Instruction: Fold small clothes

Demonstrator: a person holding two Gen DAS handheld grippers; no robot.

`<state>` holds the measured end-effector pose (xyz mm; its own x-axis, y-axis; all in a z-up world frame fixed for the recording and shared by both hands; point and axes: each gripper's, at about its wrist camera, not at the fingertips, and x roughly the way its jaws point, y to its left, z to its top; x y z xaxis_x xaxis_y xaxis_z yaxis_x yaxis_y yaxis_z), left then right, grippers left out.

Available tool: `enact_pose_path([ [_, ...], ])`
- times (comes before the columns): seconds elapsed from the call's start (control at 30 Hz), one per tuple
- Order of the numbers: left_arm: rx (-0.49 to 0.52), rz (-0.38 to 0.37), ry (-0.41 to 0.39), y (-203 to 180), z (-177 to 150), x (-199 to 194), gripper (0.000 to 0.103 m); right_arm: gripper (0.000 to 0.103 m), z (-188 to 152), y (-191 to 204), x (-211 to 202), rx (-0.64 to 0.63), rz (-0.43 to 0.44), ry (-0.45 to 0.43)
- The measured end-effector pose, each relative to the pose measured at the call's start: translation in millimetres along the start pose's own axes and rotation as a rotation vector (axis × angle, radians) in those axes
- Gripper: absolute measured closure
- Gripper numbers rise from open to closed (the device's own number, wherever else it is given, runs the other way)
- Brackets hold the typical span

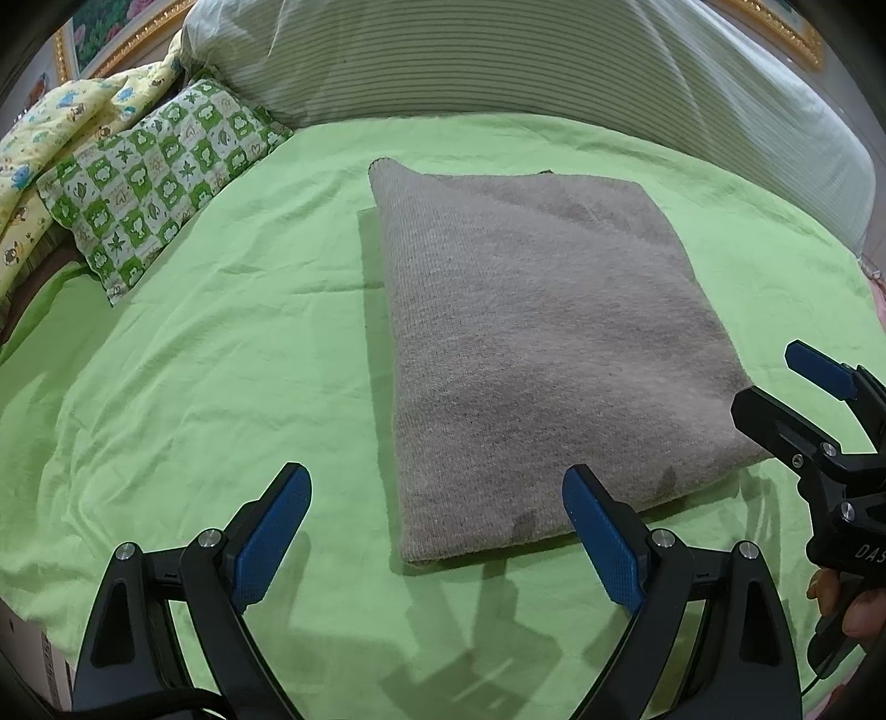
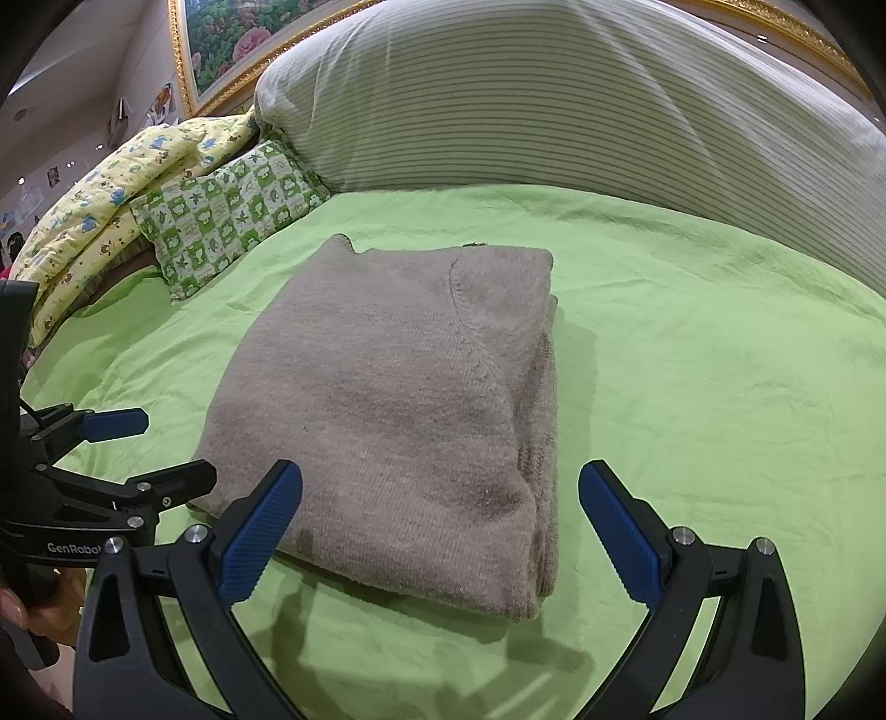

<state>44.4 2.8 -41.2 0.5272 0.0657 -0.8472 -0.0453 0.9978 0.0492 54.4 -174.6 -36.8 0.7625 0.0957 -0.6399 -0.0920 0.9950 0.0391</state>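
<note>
A grey knit sweater [image 1: 531, 343] lies folded into a neat rectangle on the green bed sheet [image 1: 194, 387]. It also shows in the right wrist view [image 2: 398, 399], with its stacked layers along the right edge. My left gripper [image 1: 437, 498] is open and empty, just above the near edge of the sweater. My right gripper [image 2: 440, 498] is open and empty, over the sweater's near right corner. The right gripper shows at the right edge of the left wrist view [image 1: 786, 382]. The left gripper shows at the left edge of the right wrist view [image 2: 171, 448].
A green-and-white checked pillow [image 1: 160, 177] and a yellow patterned quilt [image 1: 50, 138] lie at the far left. A large striped pillow [image 1: 526, 61] runs along the back. A gold-framed flower picture [image 2: 221, 39] hangs behind.
</note>
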Motion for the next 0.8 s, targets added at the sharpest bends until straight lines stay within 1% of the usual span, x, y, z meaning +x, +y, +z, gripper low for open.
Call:
enact_pose_path([
  [0.8, 0.0, -0.003, 0.004, 0.4, 1.3, 2.1, 0.01, 0.003, 0.4, 3.3, 1.8, 0.008, 0.003, 0.005],
])
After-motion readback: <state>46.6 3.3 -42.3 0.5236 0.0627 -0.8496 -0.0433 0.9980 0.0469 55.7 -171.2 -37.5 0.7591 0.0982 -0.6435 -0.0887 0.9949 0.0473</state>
